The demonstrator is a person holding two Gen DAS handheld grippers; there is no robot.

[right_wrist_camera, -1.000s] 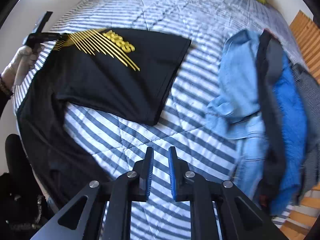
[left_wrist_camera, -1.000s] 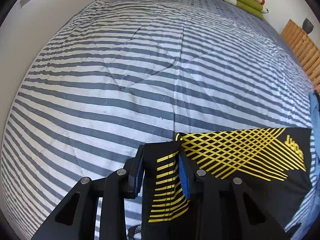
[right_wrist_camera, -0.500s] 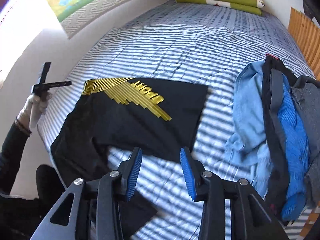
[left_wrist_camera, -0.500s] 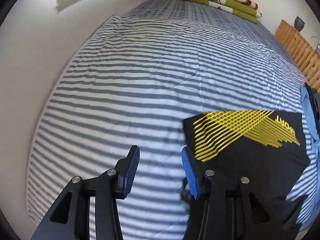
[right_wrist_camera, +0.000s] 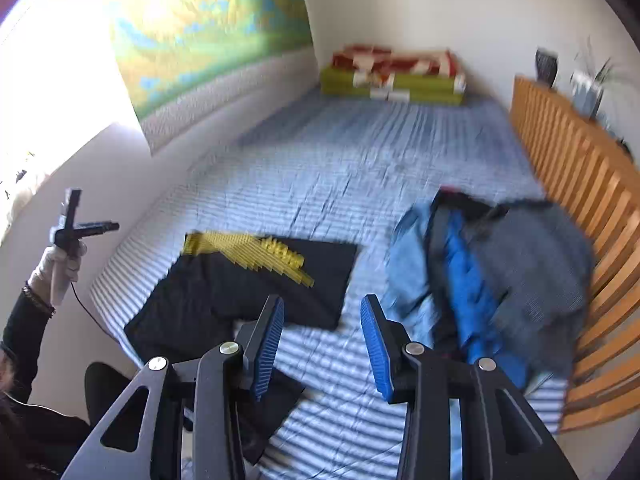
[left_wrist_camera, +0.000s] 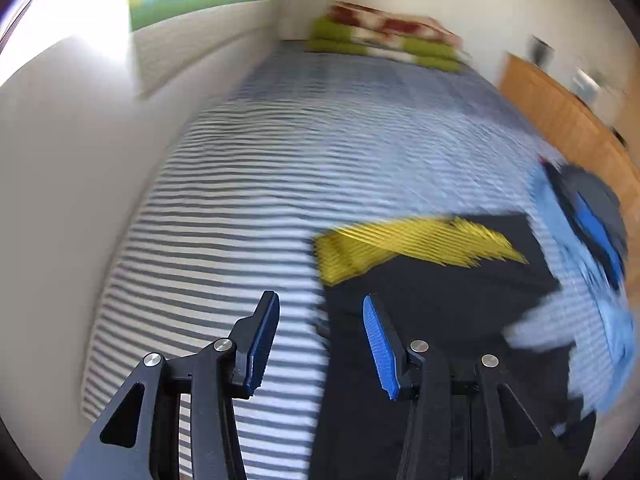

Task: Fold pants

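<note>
The black pants (right_wrist_camera: 256,288), soft knit printed with yellow stripes, lie flat-folded near the bed's (right_wrist_camera: 360,168) left edge. Both the left gripper (left_wrist_camera: 320,344) and right gripper (right_wrist_camera: 322,344) hover with fingers spread, empty. The limp end overhanging the bed's near edge could drag the fold loose; the rumpled clothes pile (right_wrist_camera: 500,272) sits near.

The pants (right_wrist_camera: 256,288) are smooth matt black cloth with a yellow print, lying on a striped quilted cloth cover (right_wrist_camera: 360,168) that looks soft and lightly creased. The clothes pile (right_wrist_camera: 500,276) mixes pale blue cloth, bright blue fleecy cloth and grey knit, beside slatted, warm, satin-finished wood (right_wrist_camera: 580,184). Both the left gripper (left_wrist_camera: 318,336) and right gripper (right_wrist_camera: 322,340) are matt black plastic with ribbed blue pads (right_wrist_camera: 376,344) and shiny metal pins (right_wrist_camera: 415,347)
</note>
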